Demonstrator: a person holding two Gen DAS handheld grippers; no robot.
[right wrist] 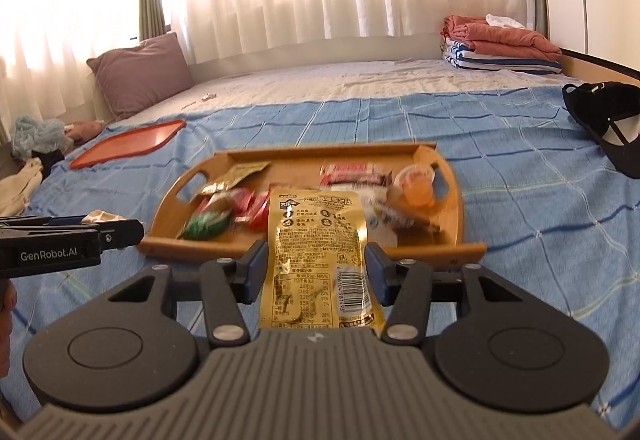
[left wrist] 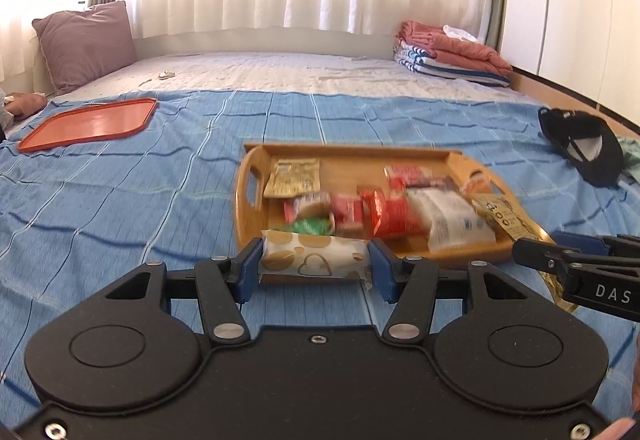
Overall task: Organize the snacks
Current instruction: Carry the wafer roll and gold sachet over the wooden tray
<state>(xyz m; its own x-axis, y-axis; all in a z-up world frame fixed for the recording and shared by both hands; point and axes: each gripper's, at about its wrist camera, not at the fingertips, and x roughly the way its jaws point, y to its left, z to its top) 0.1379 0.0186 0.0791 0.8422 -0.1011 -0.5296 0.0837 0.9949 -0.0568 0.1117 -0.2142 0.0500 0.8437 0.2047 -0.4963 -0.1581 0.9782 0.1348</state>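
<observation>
Where visible, right view only: jelly cup (right wrist: pixel 418 186).

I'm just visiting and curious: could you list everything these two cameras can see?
wooden tray: one, tan, on the blue bedspread, holding mixed snacks
loose snacks: several, mostly red, white and green, in the tray; blurred, so no exact count
jelly cup: one, orange, tray's right end
white packet: one, white with gold hearts, in the left claw
gold packet: one, gold, in the right claw
flat tray: one, red-orange, far left on the bedspread
bedspread: one, blue checked
pillow: one, mauve, by the curtain
folded laundry: one pile, coral and striped, far right
cap: one, black, right edge
left claw: black, blue pads, gripping
right claw: black, blue pads, gripping
</observation>
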